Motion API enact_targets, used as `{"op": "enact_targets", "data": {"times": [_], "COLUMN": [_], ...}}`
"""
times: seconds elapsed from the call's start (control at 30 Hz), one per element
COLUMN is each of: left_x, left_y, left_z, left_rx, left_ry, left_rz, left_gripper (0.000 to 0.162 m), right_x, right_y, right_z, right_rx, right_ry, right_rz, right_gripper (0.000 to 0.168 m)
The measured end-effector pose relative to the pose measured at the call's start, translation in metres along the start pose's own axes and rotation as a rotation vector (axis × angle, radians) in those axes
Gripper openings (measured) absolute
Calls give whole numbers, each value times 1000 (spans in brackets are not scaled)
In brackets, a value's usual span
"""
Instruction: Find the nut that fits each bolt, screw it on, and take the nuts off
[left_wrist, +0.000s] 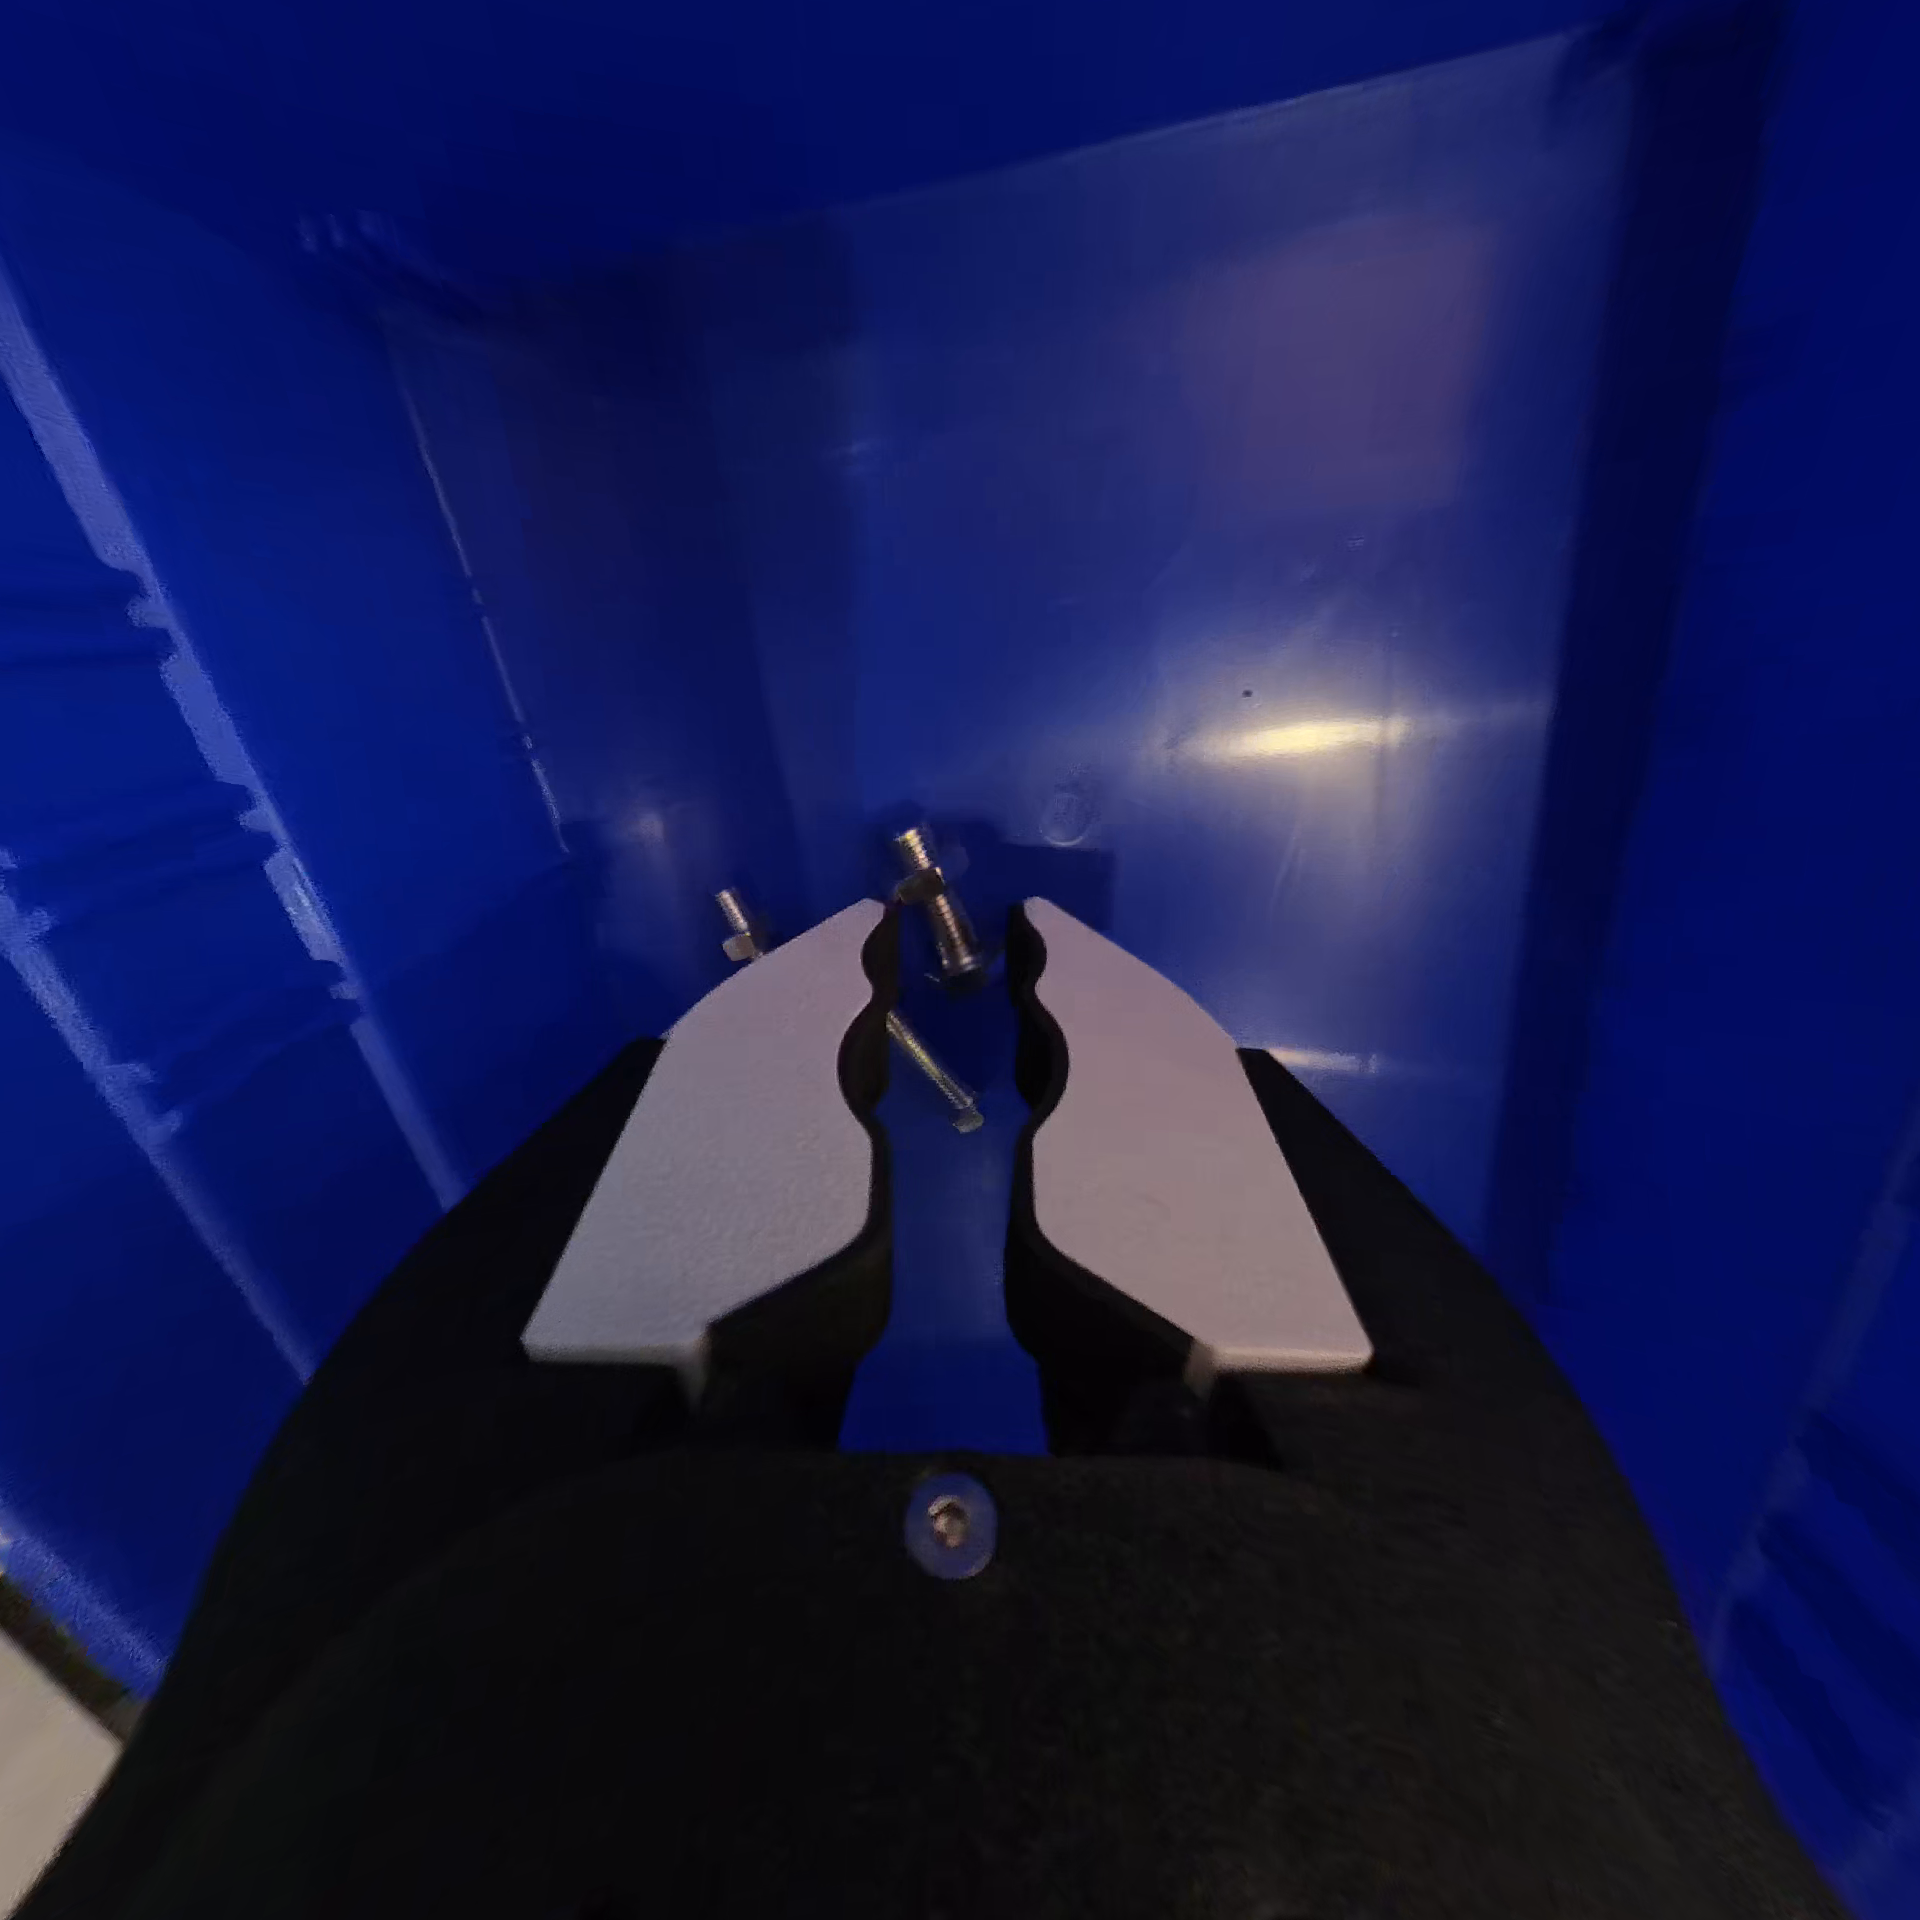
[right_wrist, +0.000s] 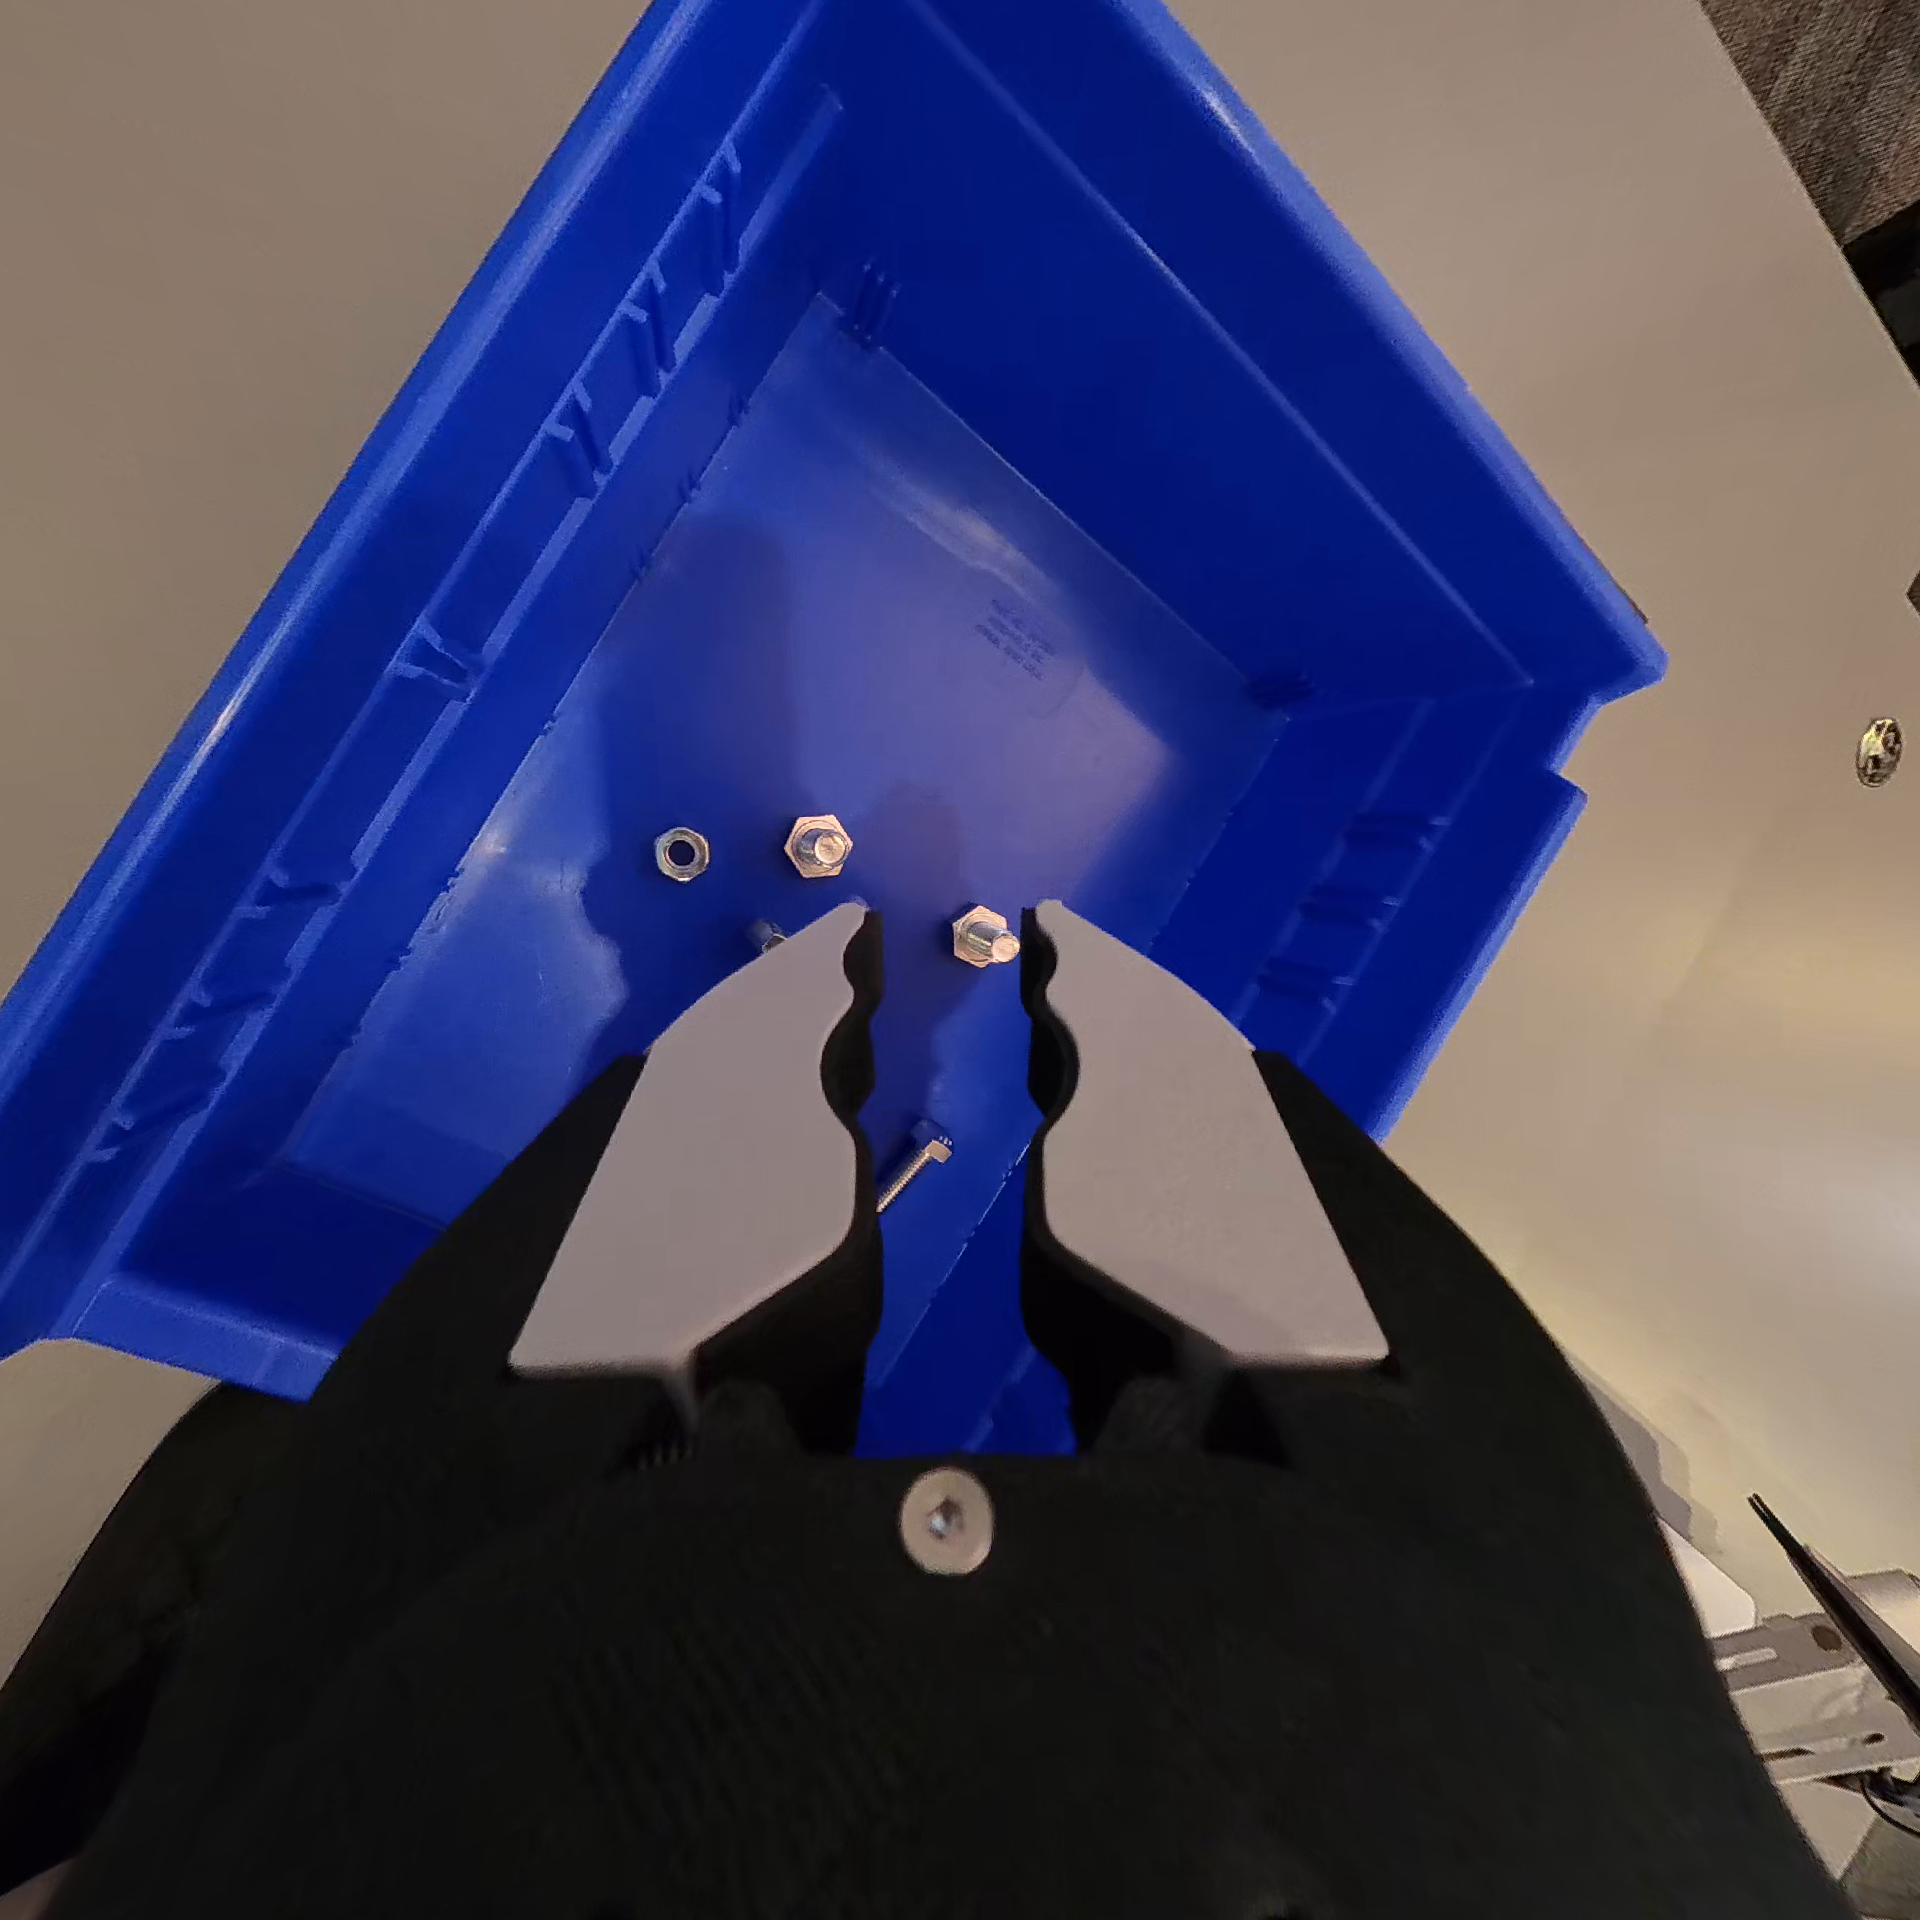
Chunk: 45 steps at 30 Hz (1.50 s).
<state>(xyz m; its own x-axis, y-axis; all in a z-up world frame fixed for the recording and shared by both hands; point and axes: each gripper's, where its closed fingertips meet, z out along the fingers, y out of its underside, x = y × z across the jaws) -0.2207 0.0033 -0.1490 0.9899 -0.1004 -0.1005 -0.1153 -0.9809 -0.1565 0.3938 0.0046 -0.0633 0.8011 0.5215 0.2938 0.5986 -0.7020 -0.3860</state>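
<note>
Left gripper (left_wrist: 954, 906) spread, empty above bolt (left_wrist: 935, 914), right gripper (right_wrist: 951, 906) spread, empty, over blue bin (right_wrist: 1195, 343)

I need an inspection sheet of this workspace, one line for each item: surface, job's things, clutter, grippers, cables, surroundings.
Surface: pale tabletop bearing a blue plastic bin.
Job's things: on the bin floor, a loose nut; two bolts standing on their heads, each with a nut on it; a thin bolt lying flat; another small bolt half hidden behind a finger.
Clutter: nothing seen inside the bin.
Grippers: left gripper open, inside the bin over a bolt; right gripper open, above the bin, empty.
Cables: nothing seen.
Surroundings: small metal fitting in the tabletop; grey equipment at the lower right, unclear.
</note>
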Motion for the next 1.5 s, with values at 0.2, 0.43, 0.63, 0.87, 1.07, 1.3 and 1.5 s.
{"op": "enact_targets", "data": {"times": [0.2,0.43,0.63,0.87,1.07,1.3,1.5], "left_x": [5,77,260,322,325,324,326], "left_y": [-6,-46,28,69,76,82,93], "left_z": [-1,-126,-274,-287,-292,-292,-295], "left_rx": [19,539,912,840,853,912,1028], "left_ry": [-32,306,1074,1275,1290,1220,1140], "left_rz": [93,235,785,849,883,983,1137], "left_gripper": [8,7,7,7,7,7,7], "right_x": [1,-3,-165,-255,-263,-257,-260], "right_y": [-1,-56,-147,-136,-131,-122,-113], "right_z": [-4,-61,-184,-229,-227,-249,-254], "right_rx": [-3,321,1099,1432,1426,1466,1369], "right_ry": [-1,47,-449,-230,-205,-573,-901], "right_rz": [61,122,-352,-800,-865,-714,-631], "right_gripper": [26,21,38,38,37,24,23]}}
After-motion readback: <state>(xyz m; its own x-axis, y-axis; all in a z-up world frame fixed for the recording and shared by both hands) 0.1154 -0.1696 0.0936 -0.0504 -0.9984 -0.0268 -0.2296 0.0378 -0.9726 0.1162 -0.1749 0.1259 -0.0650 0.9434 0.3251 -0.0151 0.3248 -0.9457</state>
